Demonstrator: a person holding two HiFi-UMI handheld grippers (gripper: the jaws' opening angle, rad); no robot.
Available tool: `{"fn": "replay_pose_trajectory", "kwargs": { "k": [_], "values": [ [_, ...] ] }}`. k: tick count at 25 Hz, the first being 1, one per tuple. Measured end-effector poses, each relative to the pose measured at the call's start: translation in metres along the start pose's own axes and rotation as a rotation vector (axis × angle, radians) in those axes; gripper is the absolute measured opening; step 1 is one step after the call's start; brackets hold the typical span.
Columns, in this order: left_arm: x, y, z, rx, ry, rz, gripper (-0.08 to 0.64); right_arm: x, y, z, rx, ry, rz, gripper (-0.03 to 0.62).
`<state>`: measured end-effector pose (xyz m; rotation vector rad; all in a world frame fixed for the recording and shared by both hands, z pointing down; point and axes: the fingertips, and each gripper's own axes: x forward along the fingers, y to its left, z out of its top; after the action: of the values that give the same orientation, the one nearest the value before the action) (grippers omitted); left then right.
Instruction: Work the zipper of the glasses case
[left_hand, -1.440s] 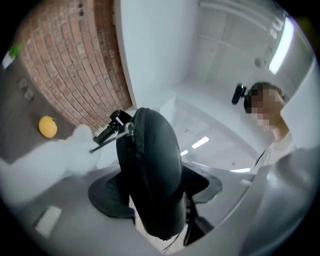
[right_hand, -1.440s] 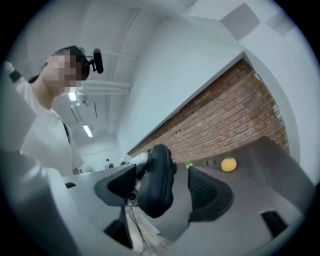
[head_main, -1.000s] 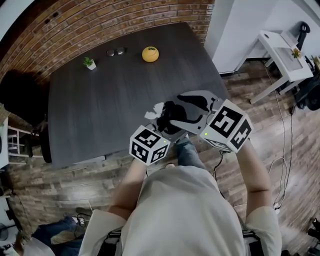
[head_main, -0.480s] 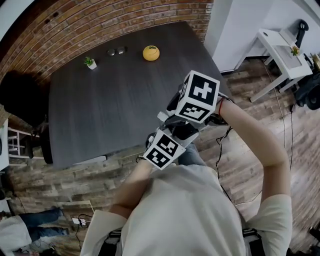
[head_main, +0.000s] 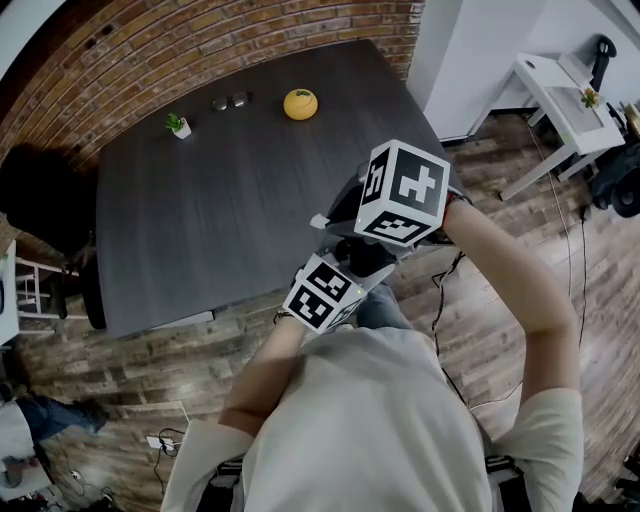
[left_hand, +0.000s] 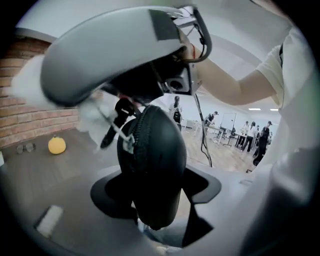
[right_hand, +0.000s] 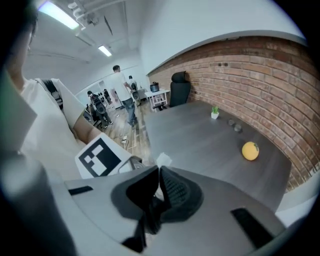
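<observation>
Since a second ago the right gripper (right_hand: 156, 180) has swung up and over the left one, so its marker cube now sits above and right of the left cube, and its jaws have just been closing. They now meet completely. Whether they pinch the zipper pull (left_hand: 127, 141) cannot be told.

To the left, the dark table (head_main: 220, 200) is mostly bare, with a small potted plant (head_main: 178, 125) and a yellow round fruit (head_main: 300, 105) along its far edge, by the brick wall (head_main: 200, 45).

In the middle, over the table's near right corner, the left gripper (left_hand: 157, 186) clamps the glasses case (left_hand: 152, 165) in mid-air. The case is a black oval shell standing on end, with its zipper (left_hand: 136, 150) running up the side towards the right gripper.

To the right lies open wooden floor (head_main: 520, 200), with a white side table (head_main: 565, 95) well apart.
</observation>
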<state>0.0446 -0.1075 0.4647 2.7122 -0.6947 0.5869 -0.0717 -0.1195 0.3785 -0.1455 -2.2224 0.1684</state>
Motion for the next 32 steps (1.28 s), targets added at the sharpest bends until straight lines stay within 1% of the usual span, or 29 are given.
{"fn": "replay_pose_trajectory", "kwargs": {
  "k": [2,5,7,8,12,15,18,22,26,27,30,31,32],
  "values": [
    [-0.002,0.007,0.000,-0.078,-0.019,0.007,0.268,-0.011,-0.002,0.005,-0.013,-0.029,-0.029,0.012],
    [-0.009,0.023,0.002,-0.176,-0.060,0.035,0.258,-0.025,-0.005,0.010,-0.042,-0.062,-0.096,0.012],
    [-0.014,0.029,0.007,-0.223,-0.098,0.038,0.253,-0.032,-0.006,0.012,-0.052,-0.086,-0.140,0.012],
    [-0.016,0.031,0.009,-0.235,-0.114,0.038,0.251,-0.036,-0.006,0.012,-0.057,-0.097,-0.161,0.012],
    [-0.016,0.030,0.013,-0.209,-0.131,0.042,0.247,-0.046,-0.009,0.011,-0.092,-0.107,-0.243,0.011],
    [-0.016,0.026,0.016,-0.201,-0.146,0.022,0.244,-0.051,-0.011,0.010,-0.123,-0.093,-0.274,0.011],
    [-0.019,0.022,0.021,-0.189,-0.169,0.002,0.242,-0.058,-0.015,0.009,-0.129,-0.079,-0.294,0.011],
    [-0.027,0.022,0.029,-0.181,-0.220,0.023,0.238,-0.069,-0.019,0.009,-0.113,-0.099,-0.290,0.011],
    [-0.039,0.021,0.041,-0.230,-0.311,-0.014,0.236,-0.079,-0.024,0.008,-0.086,-0.140,-0.307,0.011],
    [-0.041,0.021,0.043,-0.230,-0.325,-0.015,0.238,-0.082,-0.025,0.008,-0.074,-0.156,-0.310,0.011],
    [-0.045,0.022,0.048,-0.193,-0.327,-0.001,0.238,-0.094,-0.027,0.004,-0.045,-0.193,-0.318,0.011],
    [-0.046,0.022,0.049,-0.194,-0.332,-0.013,0.236,-0.096,-0.027,0.004,-0.036,-0.210,-0.320,0.012],
    [-0.048,0.020,0.052,-0.211,-0.347,-0.042,0.238,-0.098,-0.027,0.006,-0.026,-0.233,-0.323,0.011]
  ]
}}
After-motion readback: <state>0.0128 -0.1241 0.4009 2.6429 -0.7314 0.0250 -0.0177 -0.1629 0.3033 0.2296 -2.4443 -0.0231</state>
